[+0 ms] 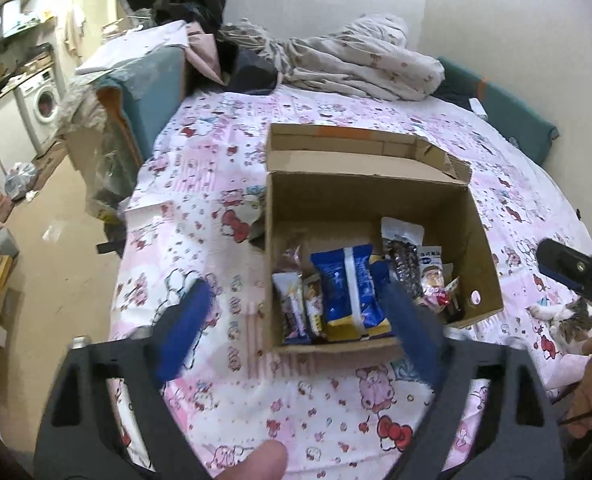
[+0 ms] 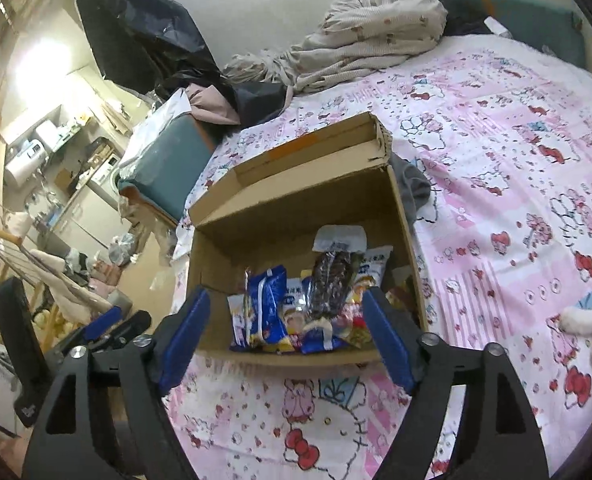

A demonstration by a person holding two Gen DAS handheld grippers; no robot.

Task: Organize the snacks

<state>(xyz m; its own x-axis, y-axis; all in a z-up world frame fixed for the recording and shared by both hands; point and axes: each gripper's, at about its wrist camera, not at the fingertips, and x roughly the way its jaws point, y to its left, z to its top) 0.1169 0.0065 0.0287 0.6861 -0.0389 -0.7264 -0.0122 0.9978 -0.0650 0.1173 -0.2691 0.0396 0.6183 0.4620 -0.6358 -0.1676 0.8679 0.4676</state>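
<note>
Snacks are sitting packed together in the near end of the box (image 1: 480,216), which is resting on the pink sheet (image 1: 199,216) with its flap (image 1: 356,156) folded back on the far side. Just ahead of the left gripper (image 1: 296,288), a blue packet (image 1: 348,292) is standing upright between smaller wrappers, and a dark packet (image 1: 406,264) is leaning beyond the gripper's right finger. That gripper is hovering spread wide over the box's near left corner, pinching nothing; its left finger is hanging outside the box wall.

Seen from the right gripper (image 2: 285,312), the box (image 2: 223,256) is lying straight ahead, with the blue packet (image 2: 265,304) and dark packet (image 2: 332,280) between its fingers. It too is hanging spread and holding nothing, above the near wall. A cat (image 1: 568,320) is lying on the sheet to the right of both grippers, its paw (image 2: 584,320) reaching in. A crumpled blanket (image 2: 372,36) is heaped far beyond the box.
</note>
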